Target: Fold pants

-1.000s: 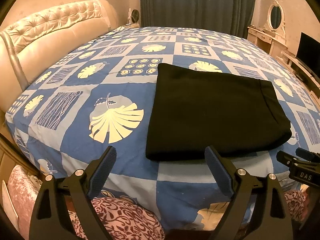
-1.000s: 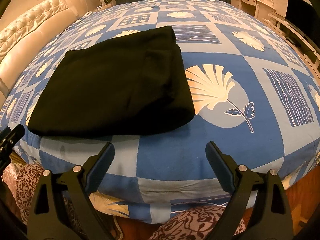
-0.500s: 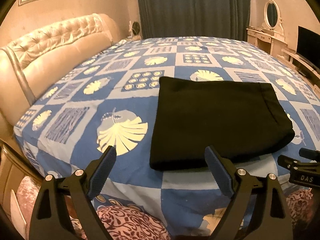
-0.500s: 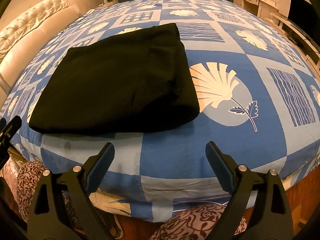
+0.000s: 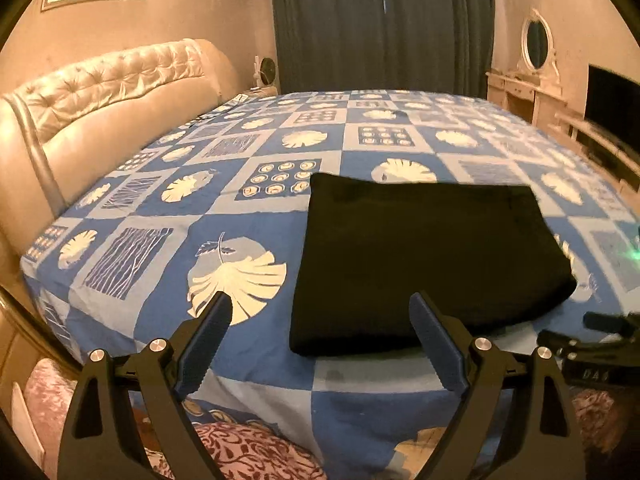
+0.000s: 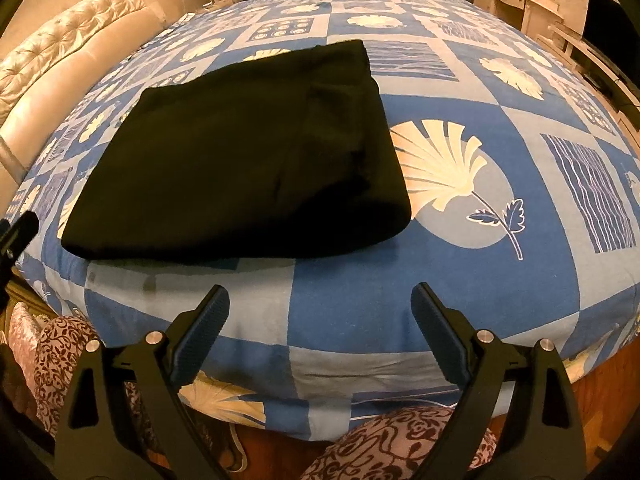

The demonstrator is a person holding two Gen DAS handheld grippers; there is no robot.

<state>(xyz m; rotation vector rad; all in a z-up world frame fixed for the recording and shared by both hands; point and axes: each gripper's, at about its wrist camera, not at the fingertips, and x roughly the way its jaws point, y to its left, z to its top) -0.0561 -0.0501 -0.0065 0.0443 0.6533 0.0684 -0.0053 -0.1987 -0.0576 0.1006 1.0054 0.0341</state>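
While the folded black fabric pants [image 5: 424,256] are lying mid-frame on the blue patterned bedsheet [image 5: 240,216], the left gripper [image 5: 320,312] and right gripper [image 6: 320,304] are hovering — both gaping, grasping nothing.

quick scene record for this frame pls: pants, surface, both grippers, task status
pants: black, folded into a flat rectangle, near the bed's front edge
surface: bed, blue patterned sheet
left gripper: open, empty, short of the pants
right gripper: open, empty, over the bed edge, short of the pants
contact: neither gripper touches the pants
task status: fold looks complete
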